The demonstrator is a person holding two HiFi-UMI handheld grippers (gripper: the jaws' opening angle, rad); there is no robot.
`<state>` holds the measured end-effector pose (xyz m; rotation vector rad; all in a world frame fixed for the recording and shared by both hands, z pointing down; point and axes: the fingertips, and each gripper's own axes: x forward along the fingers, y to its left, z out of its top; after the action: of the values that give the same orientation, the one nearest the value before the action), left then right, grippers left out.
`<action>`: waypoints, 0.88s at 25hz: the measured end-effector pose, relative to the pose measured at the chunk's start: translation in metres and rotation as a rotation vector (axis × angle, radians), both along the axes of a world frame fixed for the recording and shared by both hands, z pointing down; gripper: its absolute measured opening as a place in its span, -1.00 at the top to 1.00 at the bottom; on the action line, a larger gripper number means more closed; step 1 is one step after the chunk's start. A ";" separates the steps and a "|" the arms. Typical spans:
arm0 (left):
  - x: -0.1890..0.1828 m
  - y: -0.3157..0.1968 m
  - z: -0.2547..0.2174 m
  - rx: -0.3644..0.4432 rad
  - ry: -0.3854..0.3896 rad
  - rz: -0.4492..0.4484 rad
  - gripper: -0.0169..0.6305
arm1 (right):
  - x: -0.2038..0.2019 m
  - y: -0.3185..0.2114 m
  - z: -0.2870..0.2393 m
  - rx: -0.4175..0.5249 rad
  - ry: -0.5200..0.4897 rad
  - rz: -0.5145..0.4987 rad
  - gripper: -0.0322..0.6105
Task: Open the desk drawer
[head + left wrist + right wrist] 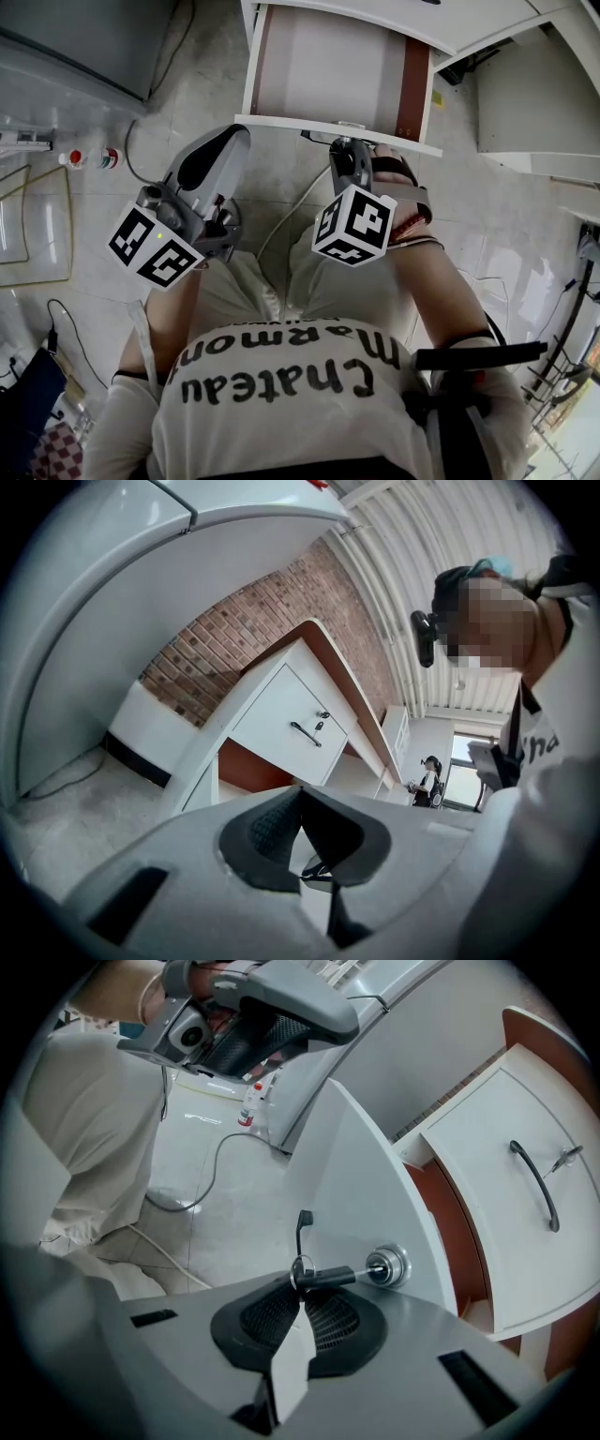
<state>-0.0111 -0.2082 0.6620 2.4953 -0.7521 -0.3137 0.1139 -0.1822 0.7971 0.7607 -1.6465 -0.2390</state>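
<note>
The white desk drawer (337, 66) stands pulled out, its inside bare between brown side walls. Its front panel (366, 1185) carries a round lock (388, 1266) with a black-headed key (330, 1276) in it; a ring and a second key (302, 1227) hang from that key. My right gripper (300, 1296) (345, 148) is at the drawer front, its jaws shut on the key's head. To the left of the drawer, my left gripper (232, 141) (300, 794) is held apart from it, shut with nothing in it.
A second white cabinet front with a curved handle (536, 1185) (305, 733) and its own key stands nearby. Small bottles (89, 157) and a cable (141, 164) lie on the tiled floor at left. A white desk panel (534, 94) stands right of the drawer. My knees are just below the grippers.
</note>
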 end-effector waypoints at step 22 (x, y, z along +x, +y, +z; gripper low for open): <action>0.001 0.017 -0.065 -0.074 -0.074 0.070 0.90 | 0.016 0.009 0.003 0.056 0.024 0.067 0.75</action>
<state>-0.0100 -0.1912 0.5965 2.4676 -0.6906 -0.1668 0.1298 -0.1736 0.8000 0.8512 -1.5945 -0.2465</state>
